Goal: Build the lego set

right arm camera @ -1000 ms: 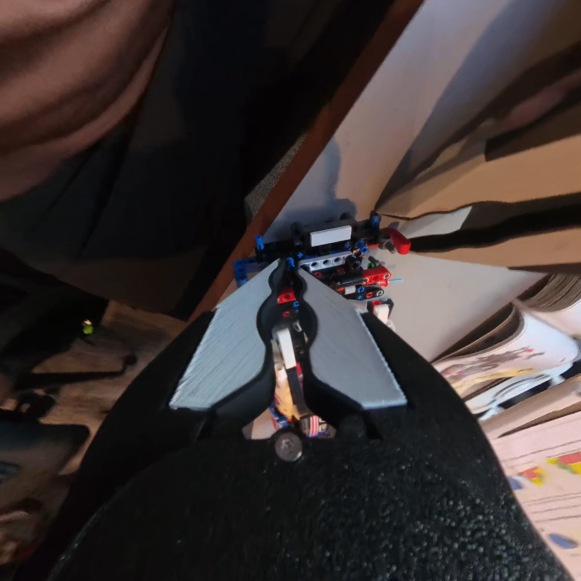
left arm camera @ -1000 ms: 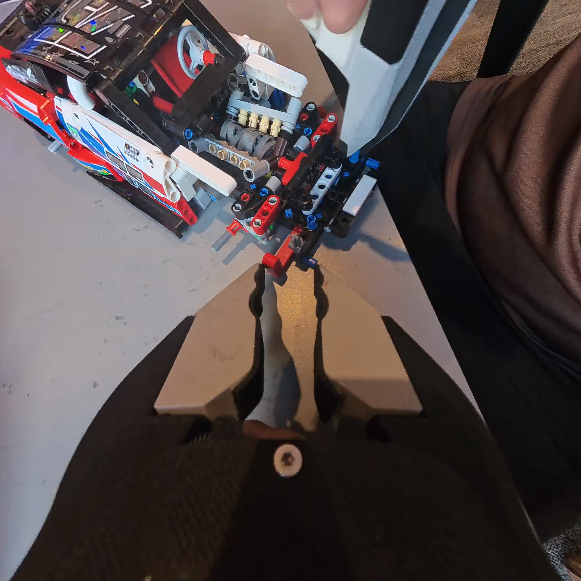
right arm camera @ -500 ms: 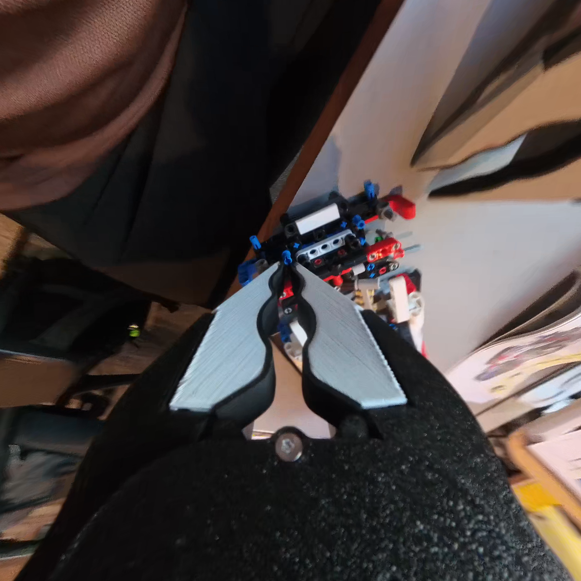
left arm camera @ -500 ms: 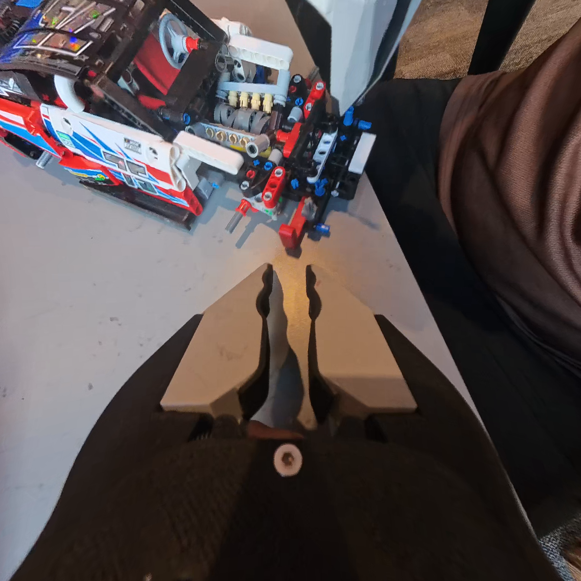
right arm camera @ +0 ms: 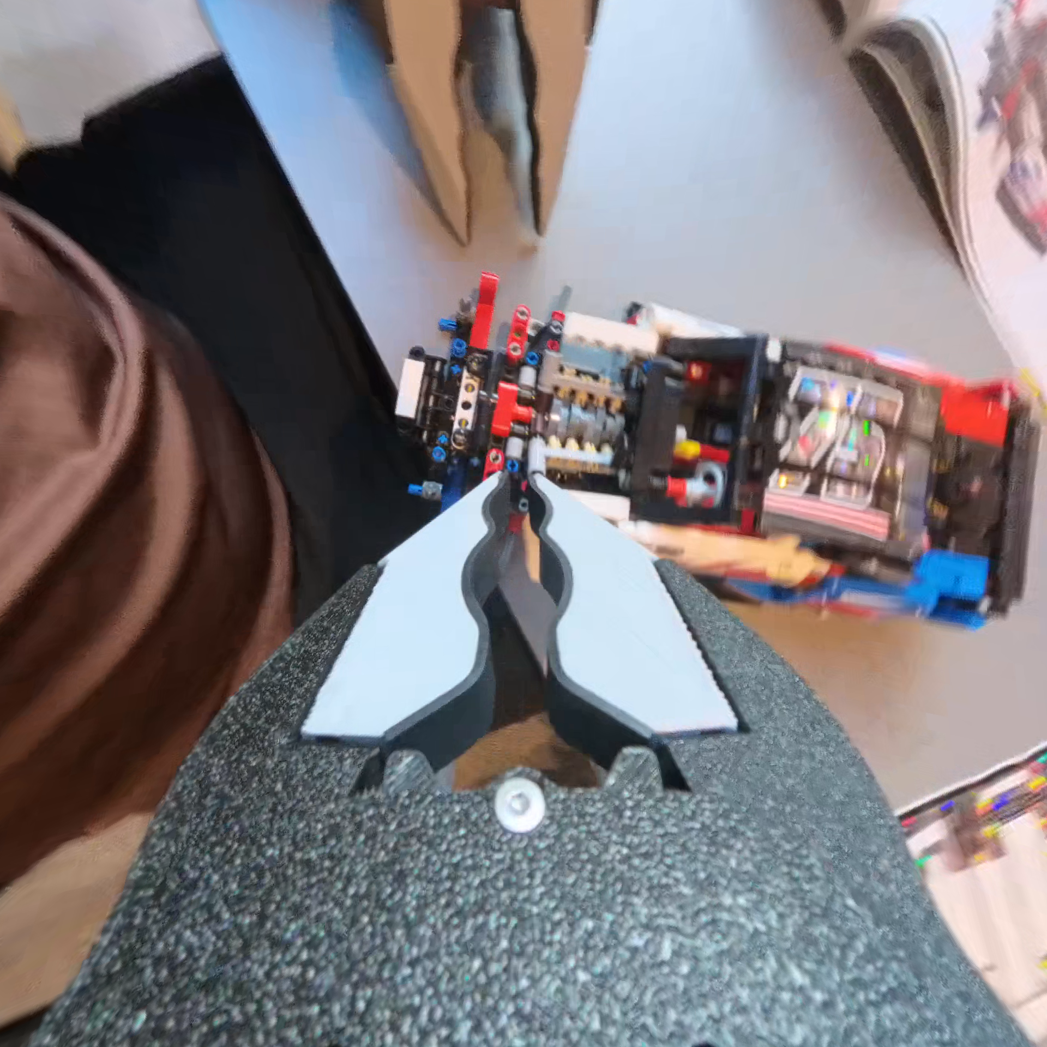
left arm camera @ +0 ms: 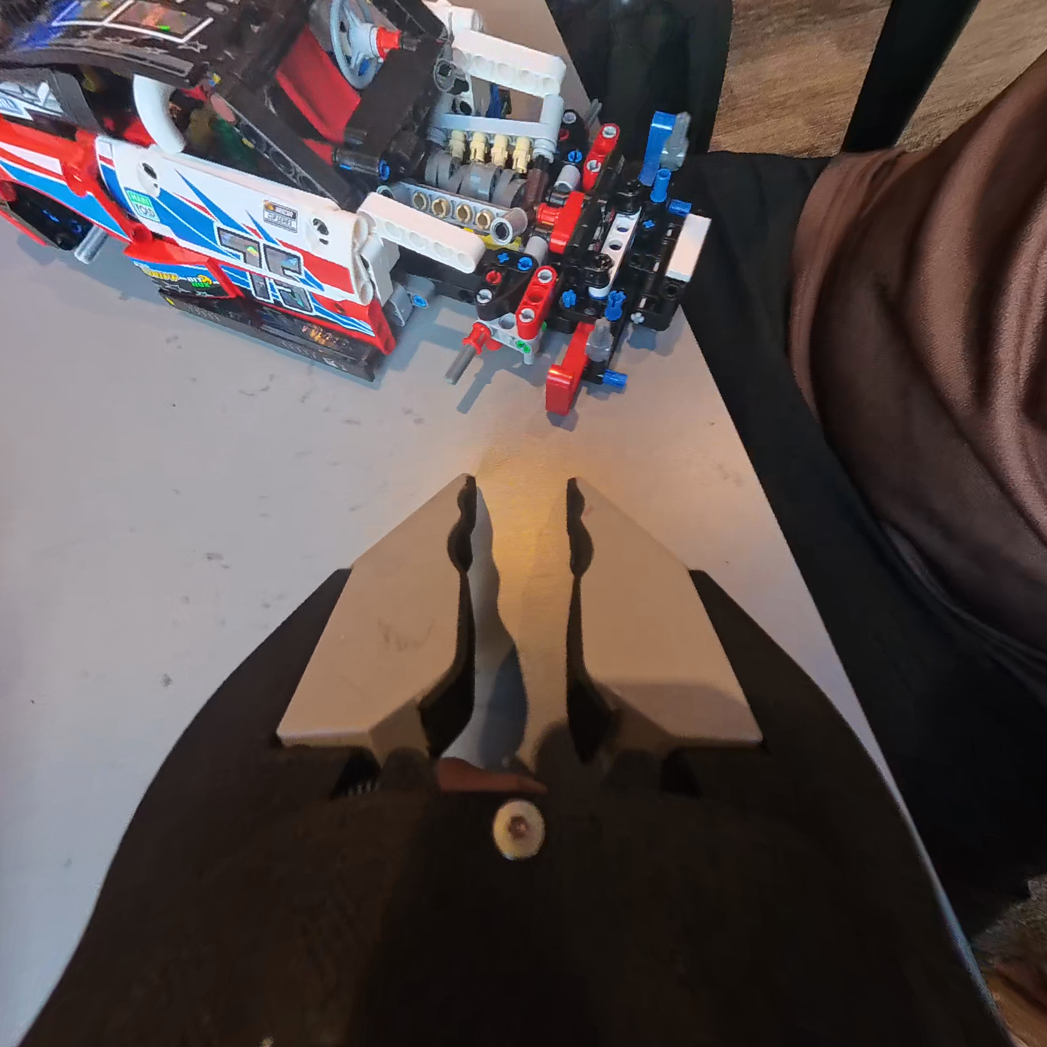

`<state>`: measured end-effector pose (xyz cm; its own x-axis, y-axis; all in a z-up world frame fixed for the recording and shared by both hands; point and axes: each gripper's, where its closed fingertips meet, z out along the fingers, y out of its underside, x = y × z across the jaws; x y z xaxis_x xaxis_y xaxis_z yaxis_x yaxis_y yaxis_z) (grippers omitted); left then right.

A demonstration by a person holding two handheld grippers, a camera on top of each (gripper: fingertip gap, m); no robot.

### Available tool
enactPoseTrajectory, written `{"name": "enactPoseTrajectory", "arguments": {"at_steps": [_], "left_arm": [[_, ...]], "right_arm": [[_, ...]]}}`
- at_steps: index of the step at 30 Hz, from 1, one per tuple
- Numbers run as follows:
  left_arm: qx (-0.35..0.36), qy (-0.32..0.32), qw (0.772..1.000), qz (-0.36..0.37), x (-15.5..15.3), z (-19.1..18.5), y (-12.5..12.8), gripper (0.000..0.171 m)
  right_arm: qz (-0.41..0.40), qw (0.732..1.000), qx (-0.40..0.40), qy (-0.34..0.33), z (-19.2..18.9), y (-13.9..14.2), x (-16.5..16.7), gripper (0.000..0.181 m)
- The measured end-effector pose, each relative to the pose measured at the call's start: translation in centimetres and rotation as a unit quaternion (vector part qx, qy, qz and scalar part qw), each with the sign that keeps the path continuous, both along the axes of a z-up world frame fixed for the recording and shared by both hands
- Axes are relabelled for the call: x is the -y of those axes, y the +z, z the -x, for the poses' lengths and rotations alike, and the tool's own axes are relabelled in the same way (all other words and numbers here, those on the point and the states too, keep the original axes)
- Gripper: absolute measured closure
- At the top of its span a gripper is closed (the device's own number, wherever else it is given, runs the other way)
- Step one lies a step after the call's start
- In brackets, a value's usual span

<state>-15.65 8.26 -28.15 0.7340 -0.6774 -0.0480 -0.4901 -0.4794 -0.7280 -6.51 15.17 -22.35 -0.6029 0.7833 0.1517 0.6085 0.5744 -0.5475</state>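
Observation:
The partly built Lego car, white, red, blue and black, lies on the grey table. Its open rear frame of black, red and blue beams points at the table's edge. A blue beam stands up at the rear's far corner. My left gripper is open and empty, low over the table a short way back from the rear. My right gripper has its fingers almost together, tips in front of the car's rear side. I cannot tell whether it touches or pinches anything. The left gripper shows blurred beyond the car.
The table edge runs close along the right of the left gripper, with a person's brown and black clothing beyond it. An open instruction booklet lies past the car. More printed pages lie at the right wrist view's lower right. My hands' fingertips stand some 15 centimeters from each other.
My left gripper has let go of the red piece at the car's rear, drawn back and opened wider. My right gripper has swung away from the rear, leaving the blue beam there.

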Motion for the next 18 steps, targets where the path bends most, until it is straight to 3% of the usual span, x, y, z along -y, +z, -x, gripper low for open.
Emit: {"name": "enactPoseTrajectory", "arguments": {"at_steps": [3,7,13,18], "left_arm": [[0.009,-0.001,1.0,0.009,0.0,0.0,-0.1,0.143],[0.008,-0.018,1.0,0.008,0.3,-0.1,0.0,0.145],[0.011,-0.037,0.999,-0.002,1.0,0.0,0.2,0.147],[0.049,-0.005,0.998,-0.044,1.1,0.5,1.9,0.149]], "right_arm": [[0.067,0.993,0.004,-0.093,-1.6,-0.1,-1.1,0.175],[0.151,0.975,0.006,-0.165,-3.7,-0.2,-0.8,0.175],[0.2,0.96,0.025,-0.193,-6.1,-0.1,0.9,0.174],[0.243,0.951,0.014,-0.189,-6.8,-0.1,2.7,0.168]]}}
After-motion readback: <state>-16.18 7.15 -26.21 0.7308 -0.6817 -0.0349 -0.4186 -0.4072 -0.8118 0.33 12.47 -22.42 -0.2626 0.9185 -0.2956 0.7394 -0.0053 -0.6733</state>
